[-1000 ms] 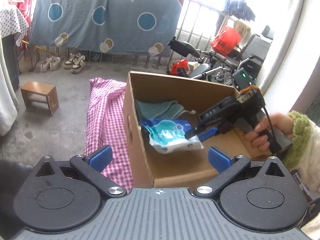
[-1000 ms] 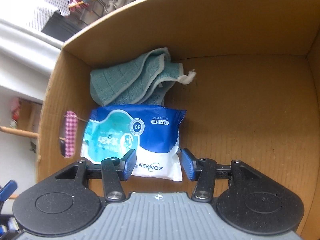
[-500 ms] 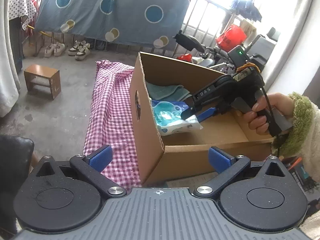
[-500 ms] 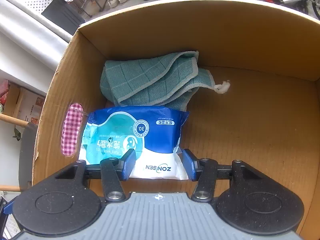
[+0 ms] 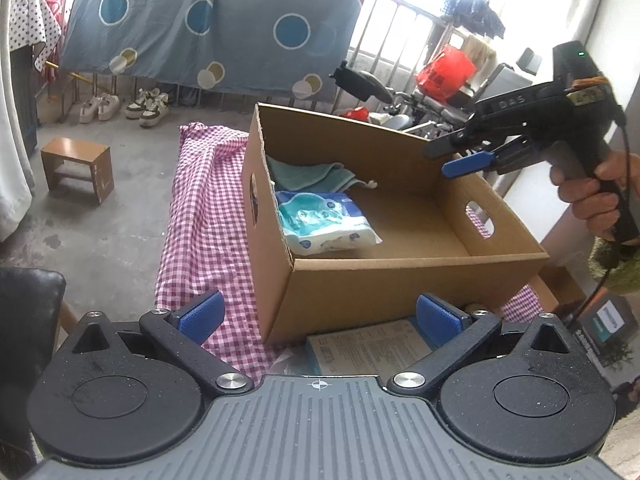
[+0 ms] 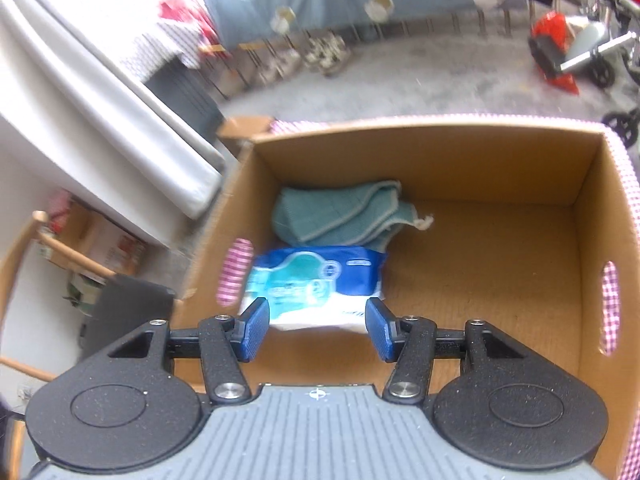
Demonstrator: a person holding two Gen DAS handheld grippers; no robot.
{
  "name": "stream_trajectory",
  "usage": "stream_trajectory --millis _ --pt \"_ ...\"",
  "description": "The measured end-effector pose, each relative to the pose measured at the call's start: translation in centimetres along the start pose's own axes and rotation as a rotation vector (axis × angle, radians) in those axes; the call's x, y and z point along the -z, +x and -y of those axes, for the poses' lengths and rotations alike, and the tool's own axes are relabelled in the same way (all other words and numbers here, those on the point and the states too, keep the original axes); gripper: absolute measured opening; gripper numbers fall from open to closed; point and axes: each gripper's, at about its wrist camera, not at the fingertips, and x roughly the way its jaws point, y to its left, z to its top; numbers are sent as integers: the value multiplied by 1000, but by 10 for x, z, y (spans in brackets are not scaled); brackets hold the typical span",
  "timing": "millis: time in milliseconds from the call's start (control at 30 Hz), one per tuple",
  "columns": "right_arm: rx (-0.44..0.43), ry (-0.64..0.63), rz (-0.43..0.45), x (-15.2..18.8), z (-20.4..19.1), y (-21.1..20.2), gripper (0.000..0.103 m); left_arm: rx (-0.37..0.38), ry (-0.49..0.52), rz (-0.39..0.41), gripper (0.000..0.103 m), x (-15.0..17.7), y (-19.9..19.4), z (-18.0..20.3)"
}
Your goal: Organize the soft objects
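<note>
From the left wrist camera, the left gripper [image 5: 318,316] hangs spread wide with nothing between its blue pads, low over the pink checked cloth [image 5: 200,216] and a printed carton lying at 6 o'clock. The cardboard box [image 5: 400,288] stands at centre on that cloth, its open top rimmed by four upright walls, the near wall just past the fingertips. Inside, the wipes pack [image 5: 324,222] lies flat against the left wall, its long axis running from 10 toward 4 o'clock. The teal towel [image 5: 316,172] sits folded behind it in the far left corner. The box floor from centre to 3 o'clock is bare. The right gripper [image 5: 460,158] hovers at 2 o'clock above the box's right rim, clear of the walls, held by a hand [image 5: 588,196].

From the right wrist camera, the right gripper [image 6: 316,330] is parted and grasps nothing; the wipes pack [image 6: 316,280] lies below, beyond its pads, long axis 9 to 3 o'clock. The teal towel [image 6: 340,212] touches it at 12 o'clock. The cardboard box [image 6: 440,160] has open floor toward 3 o'clock.
</note>
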Motion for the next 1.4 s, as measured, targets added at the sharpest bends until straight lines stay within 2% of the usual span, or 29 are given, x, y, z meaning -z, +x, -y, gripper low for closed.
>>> stream_trajectory --millis 133,267,300,367,533,600,667,767,933,1067,1133,1200,1233,1267,1300,1333,1400 --pt "-60 -27 73 23 -13 -32 56 12 -8 -8 102 5 -1 1" --pt "-80 -73 62 22 -34 -22 49 20 -28 -17 102 6 0 -2" --pt "-85 -83 54 18 -38 -14 48 20 -33 -17 102 6 0 -3" --pt "-86 -106 22 7 -50 9 39 20 -44 -17 102 6 1 -6" --pt "-50 -114 -131 -20 -65 93 26 6 -72 -27 102 5 6 -18" --pt "-33 -110 -190 -23 -65 124 24 -5 -85 -38 102 5 10 -25" --pt "-15 -110 -239 -25 -65 149 16 -13 -97 -46 102 4 13 -30" --pt "-36 -113 -260 -24 -64 165 15 -17 -112 -46 102 2 14 -36" --pt "-41 -129 -256 -20 -67 168 15 -9 -119 -46 102 1 14 -36" --pt "-56 -121 -240 -24 -62 157 19 6 -102 -41 102 1 11 -31" --pt "-84 -95 -197 -29 -54 137 20 8 -91 -40 102 2 11 -28" --pt "-92 -72 -139 -34 -44 110 25 11 -90 -45 102 3 12 -27" --pt "-76 -59 -113 -36 -37 98 35 14 -91 -45 102 3 12 -26" --pt "-48 -43 -92 -36 -30 87 54 17 -93 -45 102 3 12 -26" --pt "-24 -25 -78 -36 -22 78 63 19 -94 -44 102 3 12 -26" --pt "-1 -5 -72 -35 -13 72 69 21 -93 -44 102 3 12 -25" --pt "51 39 -87 -30 3 71 69 21 -88 -44 102 3 12 -22"
